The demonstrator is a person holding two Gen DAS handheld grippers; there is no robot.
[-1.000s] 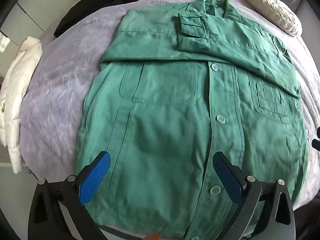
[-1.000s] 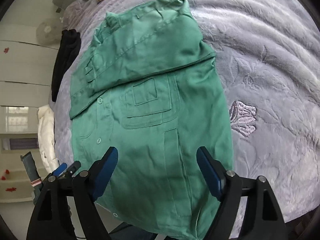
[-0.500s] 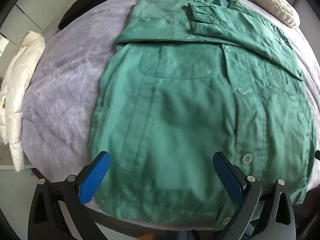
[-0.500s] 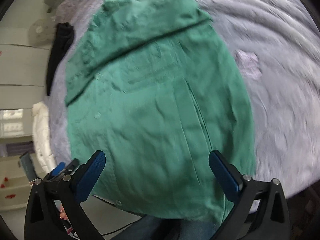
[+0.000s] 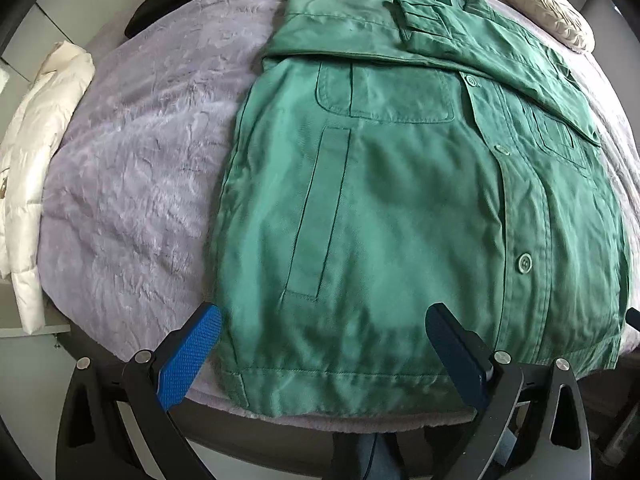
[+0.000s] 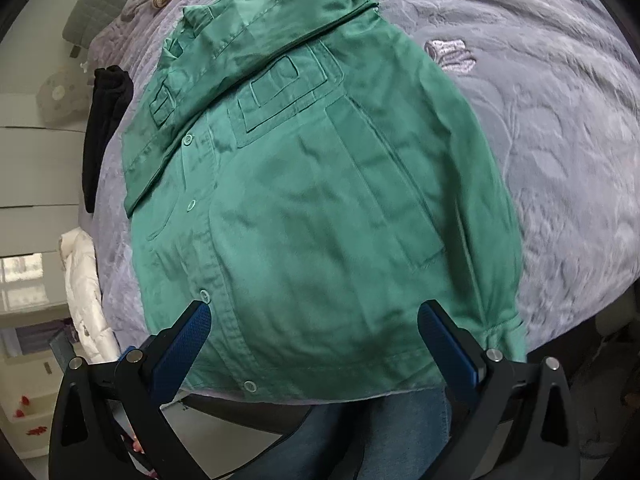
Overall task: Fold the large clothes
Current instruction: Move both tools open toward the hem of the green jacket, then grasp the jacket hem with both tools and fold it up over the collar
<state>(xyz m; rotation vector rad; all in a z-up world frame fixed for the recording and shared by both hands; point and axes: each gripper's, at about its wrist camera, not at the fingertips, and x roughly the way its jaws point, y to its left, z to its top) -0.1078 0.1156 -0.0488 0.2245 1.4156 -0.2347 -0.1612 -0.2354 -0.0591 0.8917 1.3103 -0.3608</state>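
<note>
A green jacket (image 5: 400, 208) of smooth woven cotton is lying flat on a bed, front up, its sleeves folded across the chest just below the collar. Stitched patch pockets, long vertical seams and round green buttons (image 5: 525, 262) are showing down the placket, and its hem is reaching the near edge of the bed. The lilac bedspread (image 5: 132, 168) is looking plush and crinkled, with embossed flowers. The left gripper (image 5: 324, 344) is hovering over the hem, its dimpled blue pads spread wide and holding nothing. The right gripper (image 6: 314, 340) is likewise gaping fully, empty, above the near right part. A quilted cream puffer coat (image 5: 36, 148) is draping over the left edge, beside dark folded clothing (image 6: 102, 128).
</note>
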